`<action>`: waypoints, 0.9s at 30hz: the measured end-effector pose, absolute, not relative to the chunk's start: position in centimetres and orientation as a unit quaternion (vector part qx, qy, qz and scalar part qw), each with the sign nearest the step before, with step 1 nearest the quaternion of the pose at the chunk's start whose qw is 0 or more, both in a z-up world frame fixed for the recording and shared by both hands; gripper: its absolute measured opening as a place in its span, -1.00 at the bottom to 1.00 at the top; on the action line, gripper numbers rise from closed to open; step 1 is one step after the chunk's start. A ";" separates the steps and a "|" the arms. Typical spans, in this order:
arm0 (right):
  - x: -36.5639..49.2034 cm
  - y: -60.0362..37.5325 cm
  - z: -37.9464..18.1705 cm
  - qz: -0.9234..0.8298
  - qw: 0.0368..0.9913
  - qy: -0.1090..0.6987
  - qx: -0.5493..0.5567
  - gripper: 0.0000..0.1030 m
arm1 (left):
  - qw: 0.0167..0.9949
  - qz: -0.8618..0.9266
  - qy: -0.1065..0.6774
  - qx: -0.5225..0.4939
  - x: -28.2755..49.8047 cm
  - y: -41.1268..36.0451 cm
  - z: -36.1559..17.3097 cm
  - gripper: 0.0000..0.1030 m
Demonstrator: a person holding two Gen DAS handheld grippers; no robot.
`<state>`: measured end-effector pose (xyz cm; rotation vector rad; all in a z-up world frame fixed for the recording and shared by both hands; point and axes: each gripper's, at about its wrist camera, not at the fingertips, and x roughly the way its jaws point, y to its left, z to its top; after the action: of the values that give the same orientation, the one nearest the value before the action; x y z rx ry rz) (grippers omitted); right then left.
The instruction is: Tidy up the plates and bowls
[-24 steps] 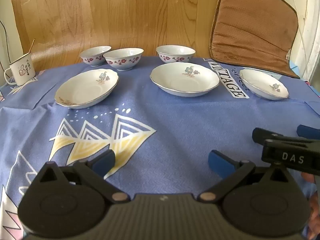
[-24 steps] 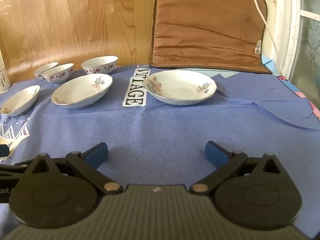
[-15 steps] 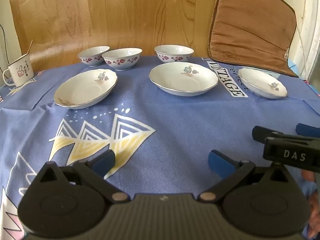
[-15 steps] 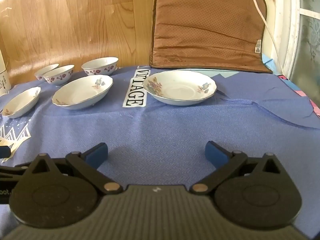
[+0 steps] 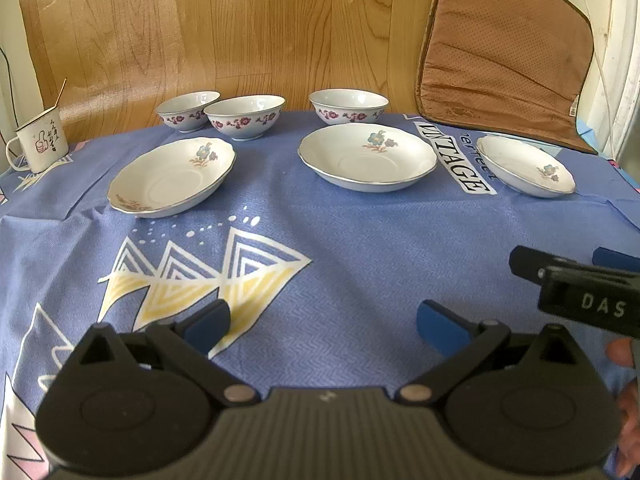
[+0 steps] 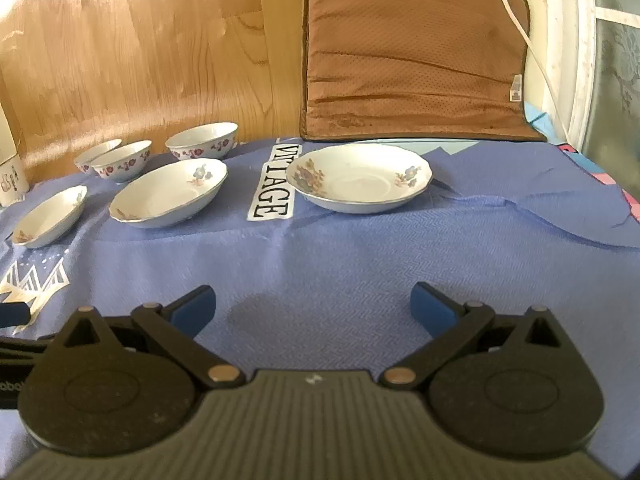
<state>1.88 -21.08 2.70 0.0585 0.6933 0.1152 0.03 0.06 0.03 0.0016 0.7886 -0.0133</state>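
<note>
Tablecloth [image 5: 340,220]: blue herringbone weave, printed with yellow-and-white nested triangles, white dots and a white label bearing black capitals. Left plate [image 5: 172,178], middle plate [image 5: 368,158] and right plate [image 5: 526,166]: white with a thin metallic rim line; each carries a blue flower spray, and the left one shows a second brownish spray near its front edge. Three bowls [image 5: 245,117]: white, banded outside with purple-red blossoms. Mug [image 5: 39,144]: white enamel with a red thumbs-up emblem and black characters. Cushion [image 6: 416,52]: brown, dotted with fine perforations, edged in darker piping. Wall panel [image 5: 200,28]: honey-coloured wood grain. Left gripper [image 5: 322,326] and right gripper [image 6: 312,306]: black frames with blue pads [image 6: 194,308].
</note>
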 end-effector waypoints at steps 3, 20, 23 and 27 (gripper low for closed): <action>1.7 -21.6 2.7 0.061 0.940 0.331 0.050 1.00 | 0.925 -0.008 0.380 0.003 -0.1 0.0 0.0 1.00; 1.2 -21.2 2.6 0.068 0.945 0.319 0.038 0.73 | 0.961 0.010 0.278 -0.009 -0.1 5.5 0.2 0.81; 1.1 -21.0 2.6 0.069 0.946 0.315 0.032 0.49 | 0.963 0.003 0.270 -0.016 -0.5 5.7 0.1 0.80; 0.9 -20.8 2.7 0.074 0.948 0.310 0.028 0.03 | 0.964 -0.008 0.264 -0.021 -0.8 5.8 0.2 0.71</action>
<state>0.86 -20.83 2.72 0.0569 0.6303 0.1500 -0.83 5.81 0.16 -0.0429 0.5349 -0.0156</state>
